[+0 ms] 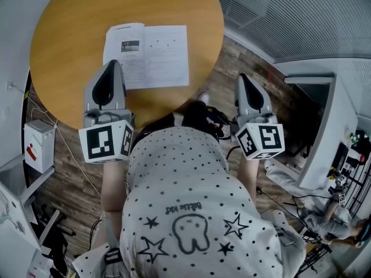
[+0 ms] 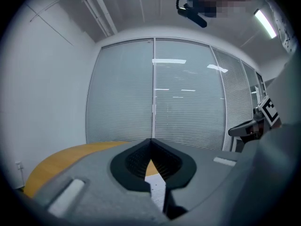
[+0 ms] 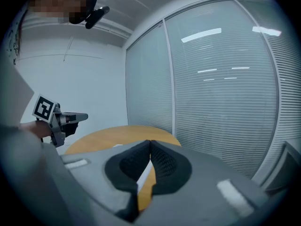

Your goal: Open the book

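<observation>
The book (image 1: 147, 55) lies open and flat on the round wooden table (image 1: 69, 33), its white pages facing up. My left gripper (image 1: 114, 63) hovers over the table's near edge, just at the book's near left corner, jaws shut and empty. Off the table's right side, over the floor, my right gripper (image 1: 242, 77) is also shut with nothing in it. In the left gripper view the jaws (image 2: 151, 141) meet at the tip, and a strip of the book (image 2: 158, 184) shows below them. The right gripper view shows its jaws (image 3: 150, 143) closed, with the table (image 3: 117, 135) beyond.
A white box (image 1: 39, 145) stands on the wooden floor left of the table. A white desk (image 1: 324, 132) and cables lie at the right. Glass walls with blinds (image 2: 188, 93) close the room behind the table. The person's spotted shirt (image 1: 191, 213) fills the foreground.
</observation>
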`<state>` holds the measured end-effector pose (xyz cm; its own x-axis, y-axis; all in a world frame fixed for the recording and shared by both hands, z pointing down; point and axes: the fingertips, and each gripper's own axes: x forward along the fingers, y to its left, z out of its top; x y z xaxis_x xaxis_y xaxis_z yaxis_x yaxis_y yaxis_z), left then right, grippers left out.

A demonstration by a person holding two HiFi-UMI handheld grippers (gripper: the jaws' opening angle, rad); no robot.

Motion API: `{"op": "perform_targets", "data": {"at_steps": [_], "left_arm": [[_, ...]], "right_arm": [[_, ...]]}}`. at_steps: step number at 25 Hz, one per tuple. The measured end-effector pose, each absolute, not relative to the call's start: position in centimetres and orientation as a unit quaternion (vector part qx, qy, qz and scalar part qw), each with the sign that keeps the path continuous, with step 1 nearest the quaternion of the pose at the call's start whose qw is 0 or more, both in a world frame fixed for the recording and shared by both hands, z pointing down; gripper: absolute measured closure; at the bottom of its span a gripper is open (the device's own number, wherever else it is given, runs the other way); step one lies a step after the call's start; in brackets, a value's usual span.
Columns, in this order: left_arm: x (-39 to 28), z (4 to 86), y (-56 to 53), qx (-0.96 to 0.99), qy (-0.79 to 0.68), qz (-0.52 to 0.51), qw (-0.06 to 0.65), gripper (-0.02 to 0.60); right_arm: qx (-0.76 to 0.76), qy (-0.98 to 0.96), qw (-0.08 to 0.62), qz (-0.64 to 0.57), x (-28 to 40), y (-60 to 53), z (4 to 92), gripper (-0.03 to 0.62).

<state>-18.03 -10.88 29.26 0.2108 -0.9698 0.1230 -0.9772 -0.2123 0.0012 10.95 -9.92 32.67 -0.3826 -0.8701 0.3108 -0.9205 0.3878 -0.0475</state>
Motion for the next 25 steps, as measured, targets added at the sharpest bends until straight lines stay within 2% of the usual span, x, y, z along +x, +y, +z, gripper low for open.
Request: {"op": "perform_targets", "data": {"at_steps": [10, 25], "left_arm": [[-15.6, 27.5, -9.0, 0.806, -0.592, 0.019, 0.017, 0.572], [-15.3, 29.0, -7.7, 0.804, -0.592, 0.040, 0.042, 0.572]], "right_arm": [[0.512, -0.847, 0.108, 0.093, 8.3, -9.5, 31.6, 0.590], [0.506, -0.854, 0.083, 0.088, 8.4, -9.6, 32.1, 0.591]]}}
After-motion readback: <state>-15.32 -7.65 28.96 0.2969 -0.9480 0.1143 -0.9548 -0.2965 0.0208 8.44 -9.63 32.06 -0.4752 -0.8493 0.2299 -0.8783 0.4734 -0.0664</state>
